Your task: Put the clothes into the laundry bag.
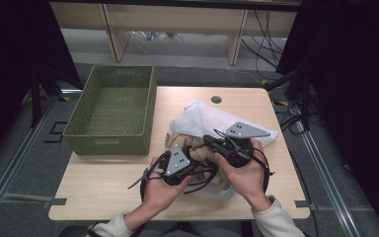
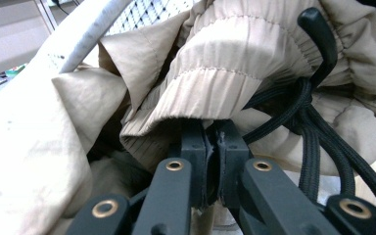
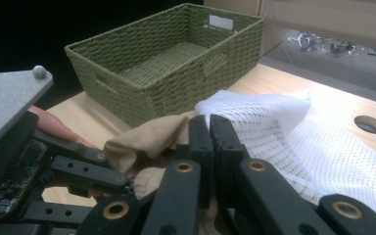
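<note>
Crumpled beige garment of thin woven cloth (image 1: 197, 148), ribbed and gathered at its hem, lies half inside a white mesh laundry bag (image 1: 212, 118) at the right-centre of the pale wooden table (image 1: 103, 182); bunched as it is, its long axis cannot be told. Left gripper (image 2: 208, 147) has its jaws pinched together on the gathered hem, and right gripper (image 3: 209, 142) is clamped on beige cloth at the bag's mouth. Far left, the olive-green woven rectangular basket (image 1: 111, 111) holds nothing.

place: lab | evidence: loose cables (image 1: 264, 29), metal floor rails (image 1: 10, 168)
</note>
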